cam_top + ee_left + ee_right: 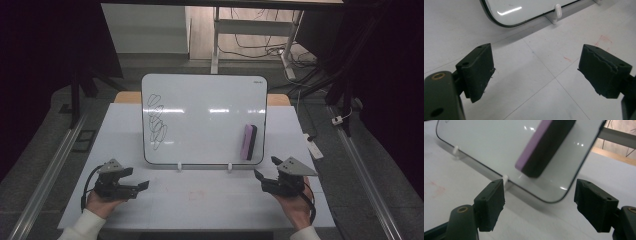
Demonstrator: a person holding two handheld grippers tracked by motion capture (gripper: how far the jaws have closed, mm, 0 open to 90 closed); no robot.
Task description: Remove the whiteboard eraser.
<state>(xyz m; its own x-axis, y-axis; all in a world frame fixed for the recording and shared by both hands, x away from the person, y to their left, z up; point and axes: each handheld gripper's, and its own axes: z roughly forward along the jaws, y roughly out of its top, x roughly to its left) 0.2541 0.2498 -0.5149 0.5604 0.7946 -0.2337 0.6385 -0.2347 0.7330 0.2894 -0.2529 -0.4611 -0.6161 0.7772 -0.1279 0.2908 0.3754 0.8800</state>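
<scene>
Well, white table (faint red smudges).

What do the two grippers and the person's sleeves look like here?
Both the left gripper and right gripper are black, each topped with a grey three-cornered plate, with blocky black jaw pads and brass-coloured pivot screws. A black cable loops from the left one. Both sleeves are white.

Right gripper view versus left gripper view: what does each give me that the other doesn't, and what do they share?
Right gripper view alone: the purple and black eraser stuck on the whiteboard, ahead of the open right gripper.

Left gripper view alone: faint red marks on the table, past the open left gripper.

Both: the whiteboard's dark-edged lower rim, its small white feet, the white tabletop, and nothing between either gripper's jaws.
</scene>
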